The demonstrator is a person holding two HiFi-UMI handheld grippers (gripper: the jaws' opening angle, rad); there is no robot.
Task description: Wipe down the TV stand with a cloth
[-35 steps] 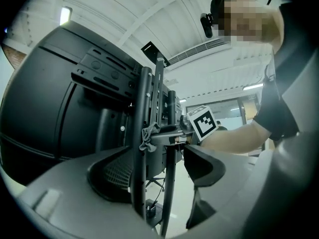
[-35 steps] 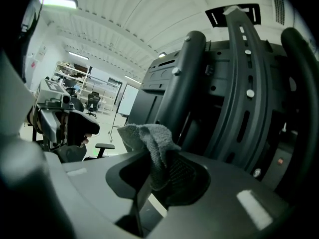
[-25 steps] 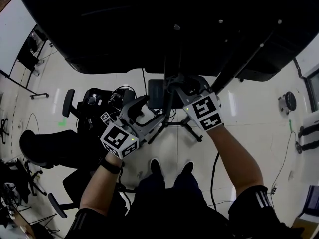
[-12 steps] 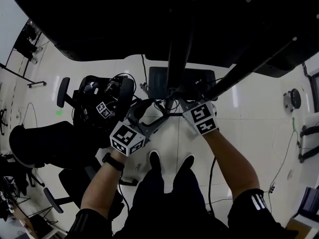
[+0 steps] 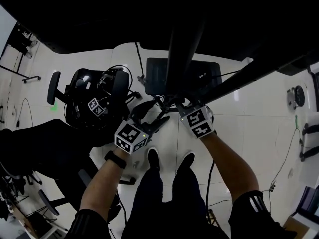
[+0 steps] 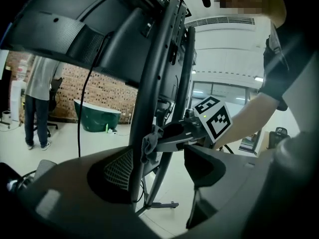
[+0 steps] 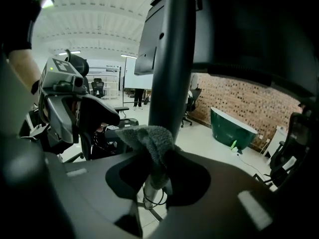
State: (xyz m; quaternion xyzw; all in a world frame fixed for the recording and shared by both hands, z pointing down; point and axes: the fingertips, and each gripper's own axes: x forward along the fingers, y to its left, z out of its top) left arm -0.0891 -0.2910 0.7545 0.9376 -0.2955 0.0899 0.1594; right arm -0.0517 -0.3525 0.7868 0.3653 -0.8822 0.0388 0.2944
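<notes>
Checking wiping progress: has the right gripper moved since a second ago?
Yes. In the head view the right gripper, holding the cloth, slid down the stand pole toward the shoes.

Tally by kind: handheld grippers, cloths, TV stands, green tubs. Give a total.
Handheld grippers: 2, the left gripper open, the right gripper shut on the cloth
Cloths: 1
TV stand: 1
Green tub: 1
Total: 5
</notes>
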